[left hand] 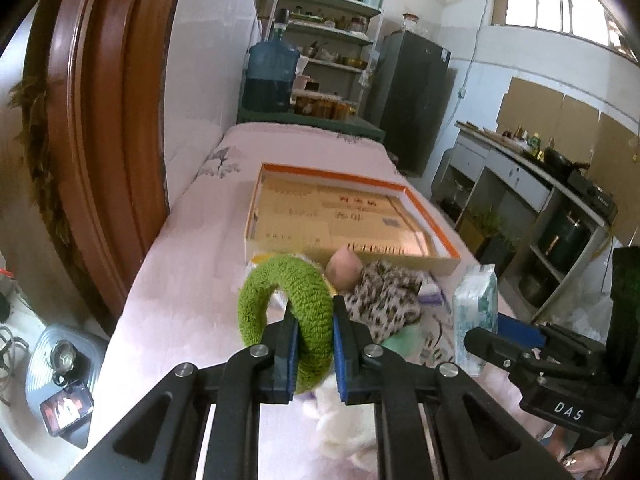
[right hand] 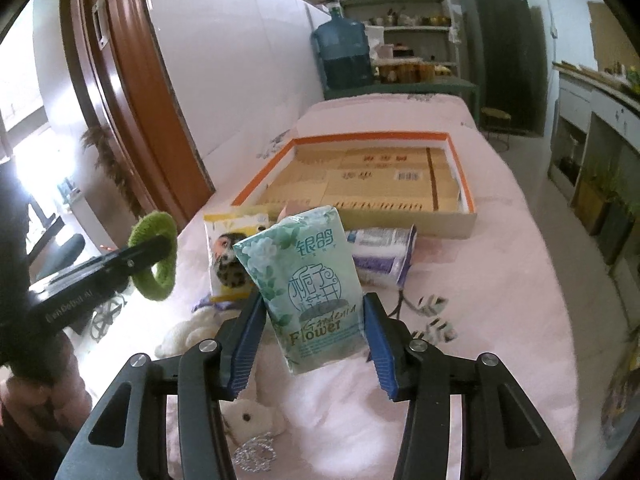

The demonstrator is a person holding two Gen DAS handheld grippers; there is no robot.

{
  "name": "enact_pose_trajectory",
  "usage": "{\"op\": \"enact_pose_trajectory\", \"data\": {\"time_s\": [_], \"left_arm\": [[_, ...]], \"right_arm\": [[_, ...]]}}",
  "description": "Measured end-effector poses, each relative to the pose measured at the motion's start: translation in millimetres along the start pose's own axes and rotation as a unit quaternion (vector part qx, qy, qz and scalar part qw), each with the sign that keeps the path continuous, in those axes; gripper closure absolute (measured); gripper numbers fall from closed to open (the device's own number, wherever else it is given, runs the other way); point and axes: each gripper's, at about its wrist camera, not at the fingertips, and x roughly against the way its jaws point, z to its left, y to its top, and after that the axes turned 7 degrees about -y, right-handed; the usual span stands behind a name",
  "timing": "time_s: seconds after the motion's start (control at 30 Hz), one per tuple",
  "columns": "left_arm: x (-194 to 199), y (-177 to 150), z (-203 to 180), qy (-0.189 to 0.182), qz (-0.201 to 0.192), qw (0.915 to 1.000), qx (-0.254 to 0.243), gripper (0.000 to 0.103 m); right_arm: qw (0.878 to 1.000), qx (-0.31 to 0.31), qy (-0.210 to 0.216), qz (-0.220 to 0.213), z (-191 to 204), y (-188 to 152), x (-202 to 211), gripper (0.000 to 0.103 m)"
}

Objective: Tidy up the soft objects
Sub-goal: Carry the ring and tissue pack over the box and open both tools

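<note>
On the far left, a brown wooden door frame (left hand: 100, 128) stands beside the pink-covered bed (right hand: 500, 280); a small device with a lit screen (left hand: 66, 406) lies on the floor at lower left. The left gripper (left hand: 314, 344) is closed on a green knitted ring (left hand: 296, 312), both blue pads pressed against the ring's near arc, holding it upright and raised above the cover. In the right wrist view the same ring (right hand: 156, 256) shows at the left edge, off the bed's left side. Directly behind the ring lie a yellow-edged packet (right hand: 230, 256) and a doll with a bare head and spotted clothing (left hand: 372, 292), which sit between the ring and the orange-rimmed cardboard tray (left hand: 452, 248). The tray rests farther back on the bed; its near wall is touched by the clutter. A white plush toy (right hand: 248, 416) lies near, partly under both tools. To the right, the right gripper (right hand: 316, 344) grips a pale green tissue pack (right hand: 308, 280), pads against its lower sides, the pack upright and lifted. Behind it lies a purple-and-white tissue pack (right hand: 384, 254), flat, just short of the tray. Striped black-and-white items (right hand: 434, 316) lie right of the right gripper. Far back stand a blue water jug (left hand: 272, 72), shelves (left hand: 332, 28) and a dark refrigerator (left hand: 412, 100); a kitchen counter (left hand: 532, 168) runs along the right.
</note>
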Motion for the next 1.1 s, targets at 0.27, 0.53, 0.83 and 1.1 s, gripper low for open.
{"op": "enact_pose_trajectory", "data": {"time_s": [0.27, 0.53, 0.83, 1.1], "left_arm": [[2, 32, -15, -0.003, -0.027, 0.9993, -0.027, 0.089], [-10, 70, -24, -0.005, -0.05, 0.9977, -0.044, 0.089], [-48, 107, -15, 0.01, -0.033, 0.9988, -0.035, 0.089], [-91, 131, -5, 0.007, 0.01, 0.9993, -0.034, 0.089]], "right_arm": [[0.999, 0.021, -0.019, -0.032, -5, 30, 13, 0.052], [0.997, 0.031, -0.034, -0.059, -14, 64, 17, 0.052], [0.999, 0.006, -0.018, -0.044, -39, 106, -9, 0.052], [0.999, 0.002, -0.024, -0.022, -55, 142, -46, 0.052]]}}
